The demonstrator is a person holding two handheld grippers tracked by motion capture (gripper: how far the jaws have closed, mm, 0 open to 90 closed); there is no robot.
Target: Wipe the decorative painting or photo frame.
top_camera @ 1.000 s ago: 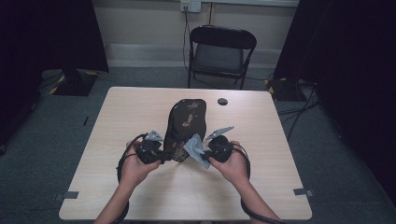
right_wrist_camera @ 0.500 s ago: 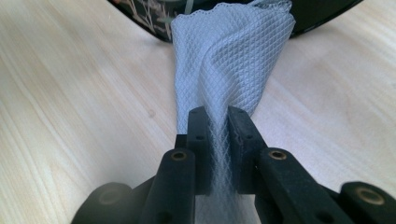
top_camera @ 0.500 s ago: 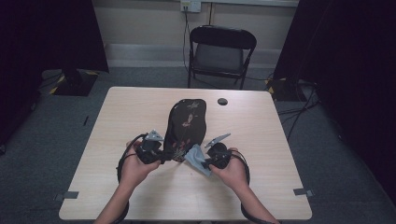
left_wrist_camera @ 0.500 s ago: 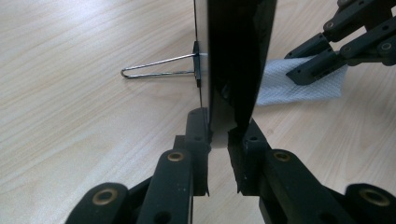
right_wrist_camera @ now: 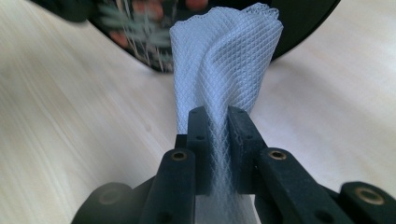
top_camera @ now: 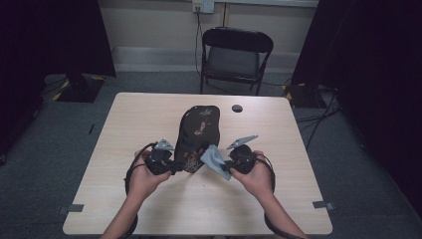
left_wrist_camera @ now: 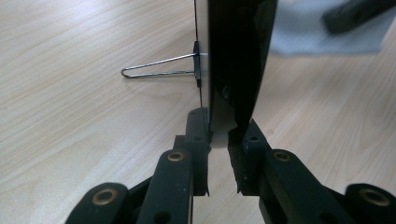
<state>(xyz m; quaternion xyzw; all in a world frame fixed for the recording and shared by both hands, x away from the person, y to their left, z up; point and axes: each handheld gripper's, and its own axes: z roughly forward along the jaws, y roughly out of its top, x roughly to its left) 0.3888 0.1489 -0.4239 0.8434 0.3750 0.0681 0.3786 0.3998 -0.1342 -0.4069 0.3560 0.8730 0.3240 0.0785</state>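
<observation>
— Black jaws of the left gripper [left_wrist_camera: 218, 140] are seen at the bottom centre of the left gripper view, pinched on the near edge of a dark patterned board [left_wrist_camera: 236, 60]. What is held on the other side?

— A pale blue mesh cloth [right_wrist_camera: 226, 70] is clamped by the right gripper [right_wrist_camera: 219, 122], bunched upward toward the board.

— And farther up?

— In the high view, the board [top_camera: 199, 129] is stretched toward frame centre on the wooden table [top_camera: 124, 129]; a small black disc [top_camera: 237, 108] is set beyond it, and a chair [top_camera: 236, 55] farther back.

I'm seeing a black tray [top_camera: 199, 130] with a reddish and pale floral pattern, a pale blue cloth [right_wrist_camera: 229, 60] with a fine diamond mesh weave, my black grippers, and a light wood-grain table [top_camera: 124, 129].
</observation>
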